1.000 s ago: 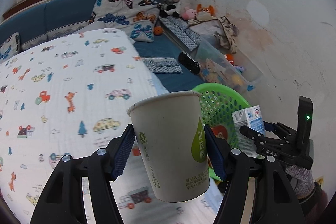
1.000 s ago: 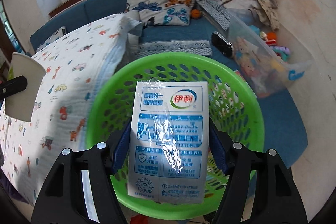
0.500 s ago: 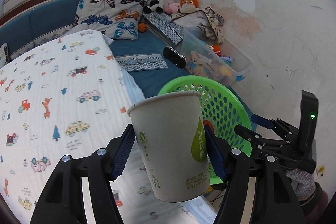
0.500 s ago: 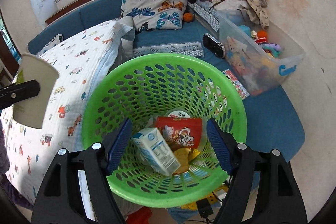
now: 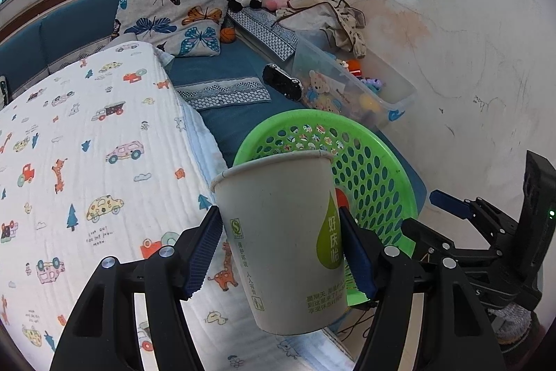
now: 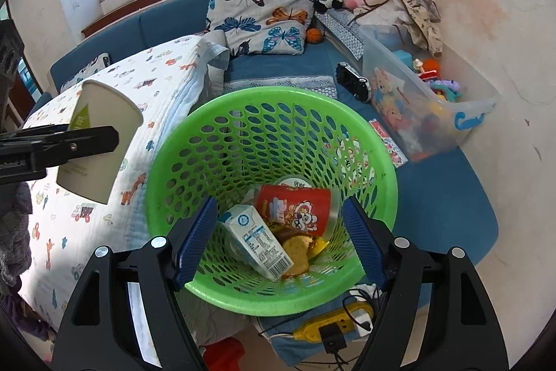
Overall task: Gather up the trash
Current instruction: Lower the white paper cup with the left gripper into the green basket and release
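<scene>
The left tongs [image 5: 281, 252] clamp a paper cup [image 5: 285, 242]; the right tongs [image 6: 278, 242] gape empty above the green basket [image 6: 378, 162].

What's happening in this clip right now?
A person with a gripper in each hand is collecting trash into a green basket beside a bed. The left gripper is clamped on an upright paper cup, held next to the basket and not yet over it. The right gripper is open and empty above the basket, where a milk carton lies beside a red snack wrapper.
</scene>
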`<state>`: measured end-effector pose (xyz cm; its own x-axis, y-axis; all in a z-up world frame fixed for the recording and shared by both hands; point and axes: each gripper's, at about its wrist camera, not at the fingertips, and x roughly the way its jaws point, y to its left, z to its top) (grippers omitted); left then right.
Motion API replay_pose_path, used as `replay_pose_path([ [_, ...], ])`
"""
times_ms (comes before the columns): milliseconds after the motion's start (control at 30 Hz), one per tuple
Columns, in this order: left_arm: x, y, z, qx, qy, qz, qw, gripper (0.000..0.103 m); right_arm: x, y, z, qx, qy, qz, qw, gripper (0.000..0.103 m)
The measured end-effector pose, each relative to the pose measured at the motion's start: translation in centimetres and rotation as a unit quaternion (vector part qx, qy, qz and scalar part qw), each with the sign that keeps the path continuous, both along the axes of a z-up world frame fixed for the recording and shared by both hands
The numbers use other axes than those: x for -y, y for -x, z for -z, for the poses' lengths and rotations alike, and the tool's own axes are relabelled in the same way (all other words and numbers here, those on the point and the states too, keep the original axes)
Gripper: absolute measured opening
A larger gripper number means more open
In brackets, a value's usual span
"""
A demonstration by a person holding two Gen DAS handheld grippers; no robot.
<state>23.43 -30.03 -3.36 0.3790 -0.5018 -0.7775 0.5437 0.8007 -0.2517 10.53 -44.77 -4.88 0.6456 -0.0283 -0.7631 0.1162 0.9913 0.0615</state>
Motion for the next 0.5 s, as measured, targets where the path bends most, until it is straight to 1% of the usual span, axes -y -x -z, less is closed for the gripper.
replay_pose_path([
  [267,1.4,0.2,0.2,0.005,-0.006,0.01,0.9999,0.066,0.1,1.5,-0.5,0.01,-0.005,0.003,1.0,0.075],
  [500,2.2,0.4,0.4,0.0,-0.006,0.015,0.9999,0.066,0.2,2.3,-0.6,0.014,-0.01,0.006,1.0,0.075],
])
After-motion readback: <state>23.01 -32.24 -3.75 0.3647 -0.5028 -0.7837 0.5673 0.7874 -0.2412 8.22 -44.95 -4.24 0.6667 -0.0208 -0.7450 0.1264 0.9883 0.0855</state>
